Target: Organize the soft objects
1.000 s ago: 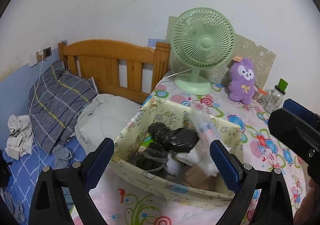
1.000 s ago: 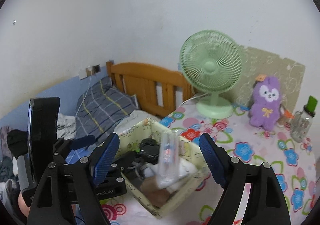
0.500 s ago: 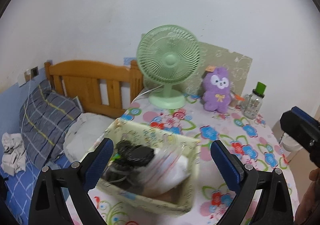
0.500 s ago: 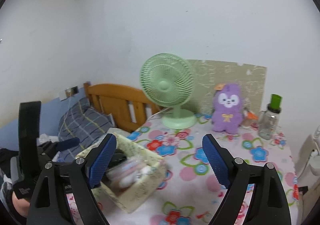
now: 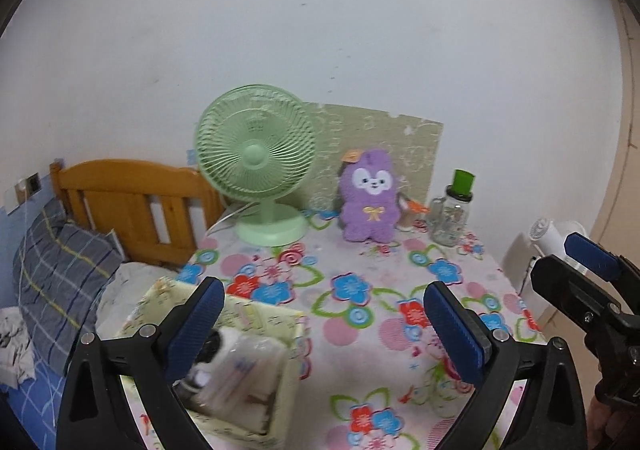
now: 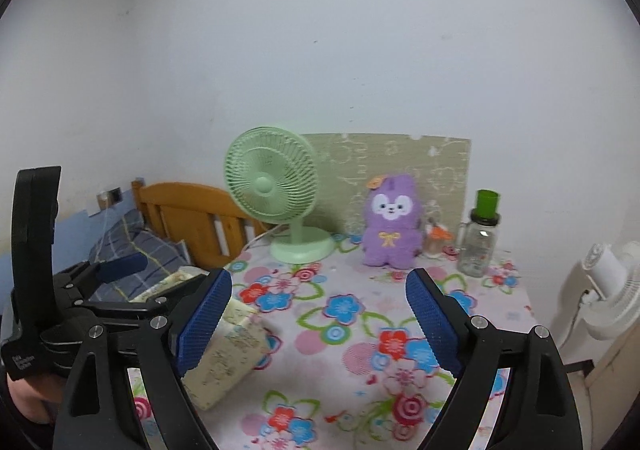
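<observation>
Plush [image 6: 391, 222] stands upright at counter [image 6: 352, 334] back beside fan [image 6: 272, 186], leaning on the board so it stays up, well apart from box [image 5: 224, 366]; left tongs [image 5: 320, 324] and right tongs [image 6: 320, 314] both wide and empty, likely lining up a grab.
</observation>
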Tool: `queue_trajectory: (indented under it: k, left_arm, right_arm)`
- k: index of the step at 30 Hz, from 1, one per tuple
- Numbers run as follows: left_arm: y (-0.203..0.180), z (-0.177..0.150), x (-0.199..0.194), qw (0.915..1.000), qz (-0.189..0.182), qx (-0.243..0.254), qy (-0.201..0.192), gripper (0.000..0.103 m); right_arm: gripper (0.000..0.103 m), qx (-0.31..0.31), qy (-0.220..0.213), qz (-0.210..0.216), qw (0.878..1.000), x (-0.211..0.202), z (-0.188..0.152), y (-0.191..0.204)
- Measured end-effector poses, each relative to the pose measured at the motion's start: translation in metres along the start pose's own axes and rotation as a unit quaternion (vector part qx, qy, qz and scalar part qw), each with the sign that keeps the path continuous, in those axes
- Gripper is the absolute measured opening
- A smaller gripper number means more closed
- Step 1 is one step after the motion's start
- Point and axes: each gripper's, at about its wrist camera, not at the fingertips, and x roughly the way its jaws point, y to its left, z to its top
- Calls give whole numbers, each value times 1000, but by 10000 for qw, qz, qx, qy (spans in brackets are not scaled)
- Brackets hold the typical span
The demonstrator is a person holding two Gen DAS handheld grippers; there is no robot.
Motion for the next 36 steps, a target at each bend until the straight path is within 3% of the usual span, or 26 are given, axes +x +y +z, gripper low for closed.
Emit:
queue_trajectory:
  k: [18, 36]
  left_arm:
    - [-41, -2, 3, 9993, -303, 214, 65, 103]
    - [-59, -4, -1, 9984, -413, 366, 103, 103]
  right_arm:
    - [93, 164, 38, -490, 9987, -24, -11, -35]
    - [94, 205, 20, -493, 9986, -32, -12, -41]
